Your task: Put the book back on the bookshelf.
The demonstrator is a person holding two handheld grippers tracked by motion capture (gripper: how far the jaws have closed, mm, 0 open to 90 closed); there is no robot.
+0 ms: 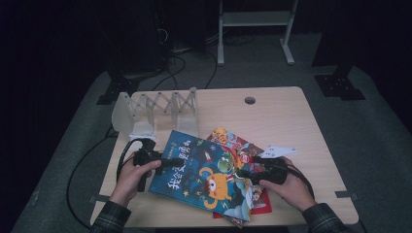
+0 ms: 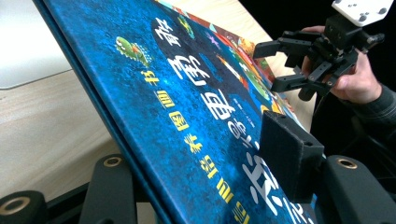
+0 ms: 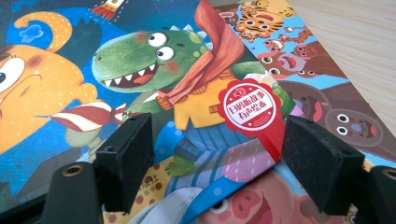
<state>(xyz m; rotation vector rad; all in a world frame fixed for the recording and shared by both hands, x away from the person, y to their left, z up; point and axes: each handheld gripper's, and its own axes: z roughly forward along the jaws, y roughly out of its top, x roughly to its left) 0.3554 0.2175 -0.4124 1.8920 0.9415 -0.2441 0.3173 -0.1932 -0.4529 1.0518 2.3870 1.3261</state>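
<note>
While the pale wooden surface (image 1: 291, 116) fills the middle of the high view, a large blue picture book (image 1: 201, 174) lies across its lower centre, its long axis running from the upper left of the frame toward the lower right, on top of a second, red-covered book (image 1: 233, 141) that shows beyond its upper right edge. A white folding book rack (image 1: 155, 109) stands at the upper left of the surface, well apart from both hands. The left tool (image 1: 163, 162), held in the left hand (image 1: 131, 177), meets the blue book at its left edge; in the left gripper view that edge is tilted up off the surface and sits between the jaws, one above the cover and one below the spine, set about halfway apart, though whether the pads press firmly on the book cannot be told. The right tool (image 1: 245, 174), in the right hand (image 1: 286, 187), hovers over the book's right edge with its jaws parted and nothing between them; the right gripper view looks down past them at the green dinosaur (image 3: 154, 60) and a round red sticker (image 3: 250, 107) on the cover. The left hand is judged the nearer to the lifted side, so any move toward the rack would likely turn on that edge, with the right tool placed to steady the far edge.
</note>
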